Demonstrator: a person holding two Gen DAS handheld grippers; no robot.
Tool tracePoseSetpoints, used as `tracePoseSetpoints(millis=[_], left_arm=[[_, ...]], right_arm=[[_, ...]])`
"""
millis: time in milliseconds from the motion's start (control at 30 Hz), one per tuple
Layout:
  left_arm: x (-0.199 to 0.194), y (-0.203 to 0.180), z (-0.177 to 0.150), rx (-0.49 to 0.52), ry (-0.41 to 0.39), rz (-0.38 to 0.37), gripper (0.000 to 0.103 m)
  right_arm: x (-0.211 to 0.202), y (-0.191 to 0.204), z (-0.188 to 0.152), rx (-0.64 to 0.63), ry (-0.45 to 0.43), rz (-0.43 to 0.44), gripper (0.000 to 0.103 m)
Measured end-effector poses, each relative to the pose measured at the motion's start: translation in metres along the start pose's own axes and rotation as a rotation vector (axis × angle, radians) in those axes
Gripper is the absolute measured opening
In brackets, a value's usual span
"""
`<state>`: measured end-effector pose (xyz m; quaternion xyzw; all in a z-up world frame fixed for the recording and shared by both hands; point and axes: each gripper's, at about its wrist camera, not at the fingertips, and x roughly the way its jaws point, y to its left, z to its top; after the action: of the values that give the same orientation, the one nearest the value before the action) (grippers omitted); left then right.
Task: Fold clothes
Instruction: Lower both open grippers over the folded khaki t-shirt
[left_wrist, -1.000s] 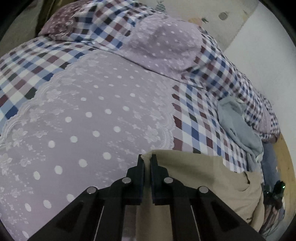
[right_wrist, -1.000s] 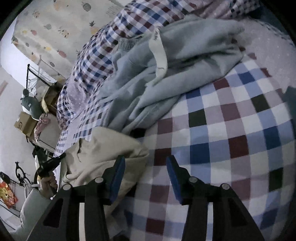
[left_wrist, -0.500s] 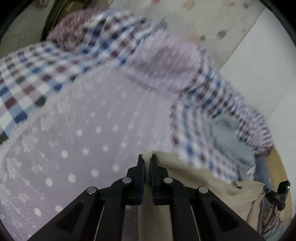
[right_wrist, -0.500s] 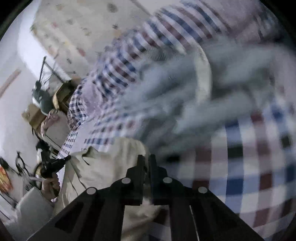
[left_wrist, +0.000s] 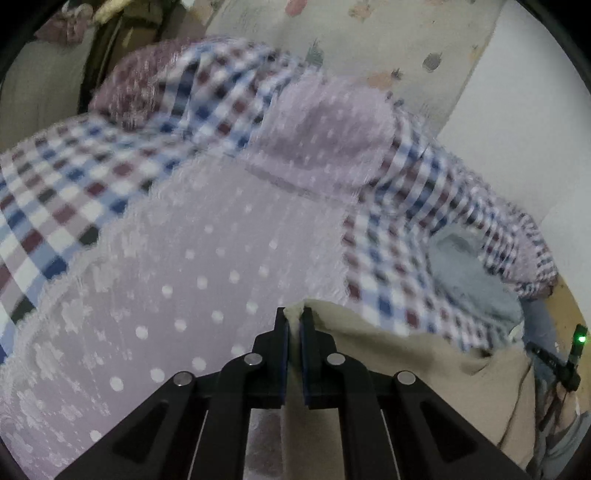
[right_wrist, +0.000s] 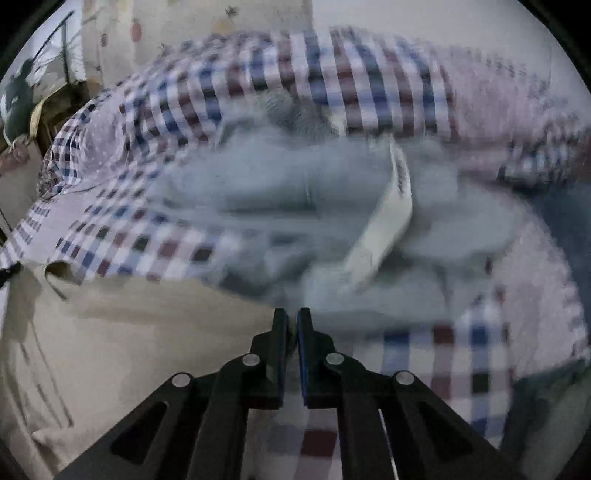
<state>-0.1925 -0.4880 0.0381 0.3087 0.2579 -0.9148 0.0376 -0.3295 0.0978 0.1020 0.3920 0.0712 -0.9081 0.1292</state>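
Note:
A beige garment (left_wrist: 406, 369) lies on the bed and stretches between both grippers. My left gripper (left_wrist: 294, 314) is shut on one corner of it, and a sliver of beige cloth shows between the pads, above the lilac dotted cover. In the right wrist view the beige garment (right_wrist: 129, 332) spreads to the left and its edge runs into the closed fingers of my right gripper (right_wrist: 293, 314). Just beyond the right gripper lies a crumpled grey garment (right_wrist: 295, 206) with a white band (right_wrist: 384, 229). The picture is blurred by motion.
The bed carries a checked cover (left_wrist: 55, 206) with a lilac dotted panel (left_wrist: 184, 295) and a matching pillow (left_wrist: 325, 129) at the far end. The grey garment (left_wrist: 469, 280) sits by the bed's right edge. A dark device with a green light (left_wrist: 577, 341) stands at far right.
The right gripper's jaws went from wide open to shut at the beige garment's edge, and its view swung toward the grey garment. The left gripper kept its grip and tilted up slightly.

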Motion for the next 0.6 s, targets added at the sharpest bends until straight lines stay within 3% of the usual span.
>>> tracePoseSetpoints(millis=[67,133,267,333,467,533,600], left_arm=[[-0.002,-0.003,0.001,0.008,-0.017,-0.003,0.004],[0.007,0.001,-0.002,0.010,0.026,0.029,0.005],[0.021,0.017,-0.011,-0.002,0.160,0.077,0.009],[0.011,0.024,-0.013,-0.006,0.181,0.067,0.016],[-0.029,0.008,-0.013,0.065,0.150,-0.021,0.039],[-0.043,-0.013,-0.019,0.134,0.185,-0.121,0.051],[-0.044,-0.035,-0.029,0.212,0.254,-0.164,0.053]], right_arm=[[-0.024,0.002,0.014,0.012,-0.119,-0.031,0.000],[-0.038,-0.003,0.025,0.039,-0.177,-0.034,0.000],[-0.034,-0.008,0.016,0.020,-0.088,-0.024,0.001],[-0.050,-0.016,-0.004,0.041,-0.081,0.013,0.001],[-0.084,-0.027,-0.046,0.069,-0.074,0.082,0.007],[-0.103,-0.028,-0.070,0.080,-0.073,0.122,0.018],[-0.118,-0.026,-0.090,0.101,-0.070,0.165,0.028]])
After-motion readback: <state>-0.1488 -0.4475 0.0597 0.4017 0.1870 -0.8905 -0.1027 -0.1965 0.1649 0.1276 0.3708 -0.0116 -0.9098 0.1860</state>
